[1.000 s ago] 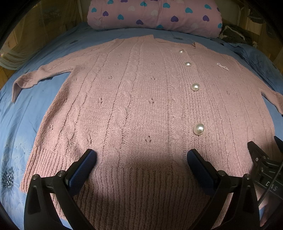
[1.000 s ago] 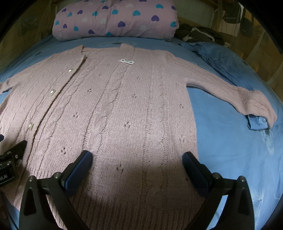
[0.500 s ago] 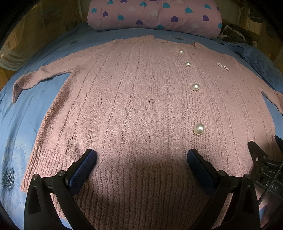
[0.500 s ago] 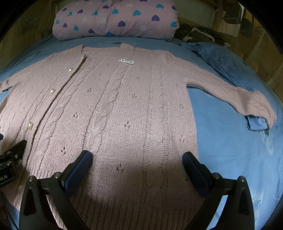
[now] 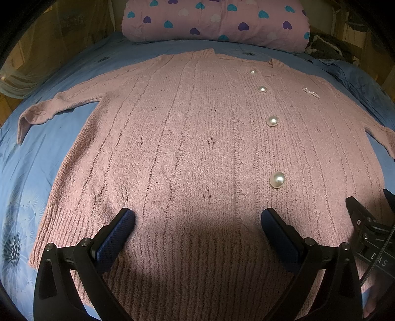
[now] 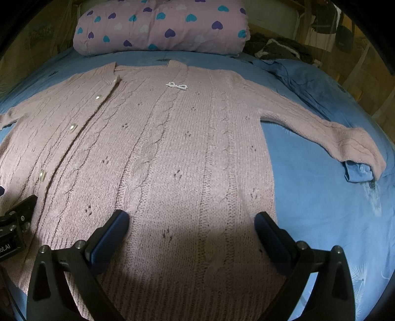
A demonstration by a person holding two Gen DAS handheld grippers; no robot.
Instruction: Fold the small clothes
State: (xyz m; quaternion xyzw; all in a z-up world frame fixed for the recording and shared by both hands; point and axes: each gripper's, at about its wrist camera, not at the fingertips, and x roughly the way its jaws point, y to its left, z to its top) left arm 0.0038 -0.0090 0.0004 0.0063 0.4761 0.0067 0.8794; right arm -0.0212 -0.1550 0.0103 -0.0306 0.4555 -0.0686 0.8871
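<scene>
Nothing has shifted since before: both tools, left tool (image 5: 197,219) and right tool (image 6: 191,219), hover spread apart over the hem of the pink cable-knit cardigan (image 5: 197,138), lying flat on the blue bed (image 6: 321,187), pearl buttons (image 5: 277,179) fastened, sleeves outstretched, collar toward the heart-print pillow (image 5: 217,22).

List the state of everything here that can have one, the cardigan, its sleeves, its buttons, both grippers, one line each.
Pink cable-knit cardigan: spread flat, front up, unfolded.
Pearl buttons: fastened.
Sleeve on the left: stretched outward, unfolded.
Sleeve on the right: stretched outward, cuff over a blue cloth lump.
Left gripper: open, empty.
Right gripper: open, empty.
</scene>
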